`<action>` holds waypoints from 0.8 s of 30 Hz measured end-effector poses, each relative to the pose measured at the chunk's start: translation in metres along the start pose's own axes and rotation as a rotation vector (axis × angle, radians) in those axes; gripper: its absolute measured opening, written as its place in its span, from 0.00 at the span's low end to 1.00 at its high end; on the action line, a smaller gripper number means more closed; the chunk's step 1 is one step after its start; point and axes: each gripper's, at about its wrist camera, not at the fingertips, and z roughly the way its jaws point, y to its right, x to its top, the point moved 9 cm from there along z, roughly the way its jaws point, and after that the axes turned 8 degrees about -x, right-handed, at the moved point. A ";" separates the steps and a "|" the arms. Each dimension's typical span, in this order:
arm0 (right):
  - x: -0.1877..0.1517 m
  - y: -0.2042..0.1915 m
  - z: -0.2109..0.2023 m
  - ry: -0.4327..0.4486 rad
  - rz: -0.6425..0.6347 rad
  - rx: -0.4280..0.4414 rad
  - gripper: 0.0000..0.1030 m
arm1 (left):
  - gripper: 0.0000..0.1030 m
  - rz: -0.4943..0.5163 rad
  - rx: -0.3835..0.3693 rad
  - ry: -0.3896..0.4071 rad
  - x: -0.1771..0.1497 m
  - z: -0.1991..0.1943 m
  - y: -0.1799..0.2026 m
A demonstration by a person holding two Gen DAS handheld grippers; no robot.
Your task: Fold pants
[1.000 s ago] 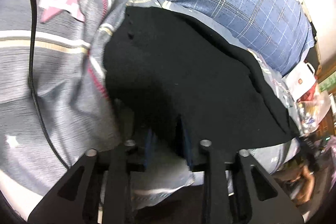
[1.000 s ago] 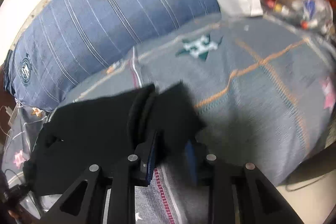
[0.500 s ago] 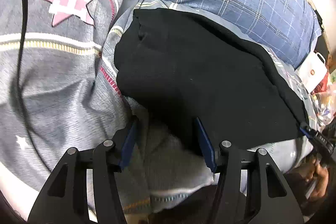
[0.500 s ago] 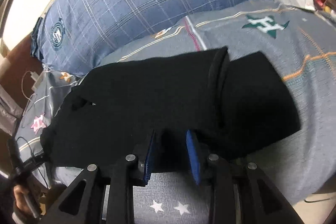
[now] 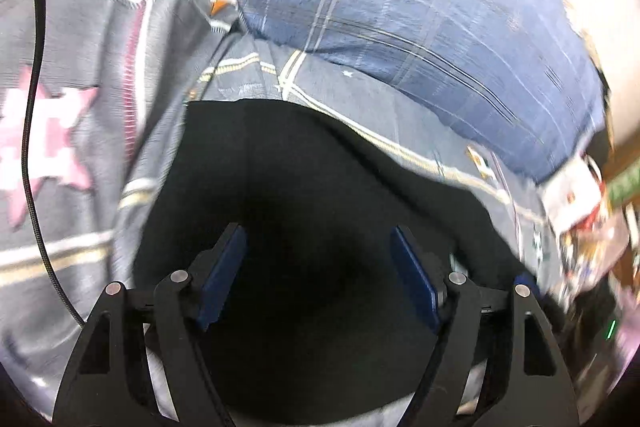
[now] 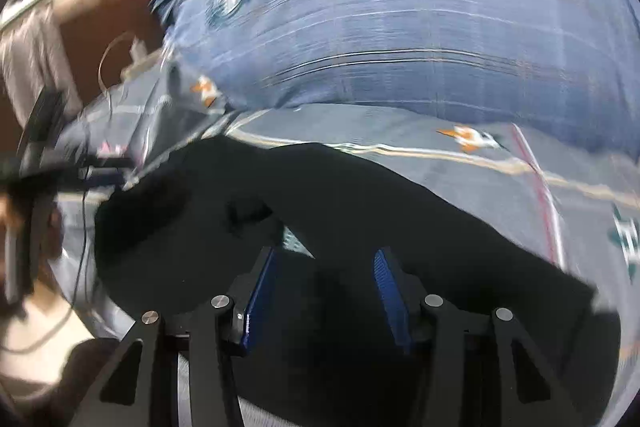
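The black pants [image 5: 304, 195] lie folded on a grey patterned bedsheet [image 5: 80, 75]. They also show in the right wrist view [image 6: 360, 203]. My left gripper [image 5: 318, 239] is open just above the near part of the pants, holding nothing. My right gripper [image 6: 324, 263] is open over the pants' near edge, holding nothing. Both views are motion blurred. A small fold or crease [image 6: 248, 213] shows on the pants ahead of the right gripper.
A blue plaid pillow [image 5: 400, 7] lies behind the pants and shows in the right wrist view [image 6: 400, 27]. A black cable [image 5: 30, 131] runs across the sheet at the left. Bags and clutter [image 5: 588, 223] sit at the far right. The other gripper and hand [image 6: 28, 187] show at the left.
Both grippers were shut on the pants a second ago and have let go and opened wide. Both cameras have moved in closer over the pants, which now lie flat.
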 end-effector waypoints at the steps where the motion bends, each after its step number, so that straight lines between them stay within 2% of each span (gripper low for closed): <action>1: 0.002 -0.003 0.009 -0.005 -0.046 -0.018 0.47 | 0.73 -0.027 -0.007 -0.012 0.005 0.008 0.000; 3: 0.004 -0.009 0.024 -0.016 -0.106 -0.045 0.47 | 0.73 -0.082 -0.013 -0.029 0.019 0.027 0.001; 7: 0.009 -0.010 0.043 -0.021 -0.179 -0.088 0.47 | 0.73 -0.152 0.017 -0.039 0.041 0.058 0.003; 10: 0.011 -0.005 0.056 -0.034 -0.221 -0.120 0.47 | 0.73 -0.229 0.042 -0.075 0.049 0.088 0.003; 12: 0.011 -0.002 0.063 -0.039 -0.221 -0.123 0.47 | 0.73 -0.223 0.074 -0.061 0.052 0.095 0.003; 13: 0.011 0.001 0.063 -0.039 -0.206 -0.111 0.46 | 0.73 -0.209 0.089 -0.036 0.056 0.095 0.004; 14: 0.013 0.004 0.064 -0.031 -0.180 -0.094 0.35 | 0.71 -0.182 0.083 -0.014 0.059 0.097 0.007; 15: 0.015 0.007 0.064 -0.024 -0.170 -0.090 0.21 | 0.62 -0.162 0.078 -0.012 0.060 0.098 0.010; 16: 0.018 0.010 0.063 -0.013 -0.157 -0.090 0.16 | 0.26 -0.117 0.077 -0.020 0.061 0.100 0.014; 17: 0.024 0.015 0.060 0.002 -0.136 -0.092 0.11 | 0.08 -0.089 0.069 -0.051 0.059 0.103 0.016; 19: 0.035 0.020 0.049 0.032 -0.100 -0.076 0.08 | 0.08 -0.084 0.032 -0.049 0.056 0.098 0.019; 24: 0.053 0.022 -0.002 0.113 -0.113 -0.073 0.04 | 0.08 -0.027 -0.078 0.053 0.041 0.035 0.040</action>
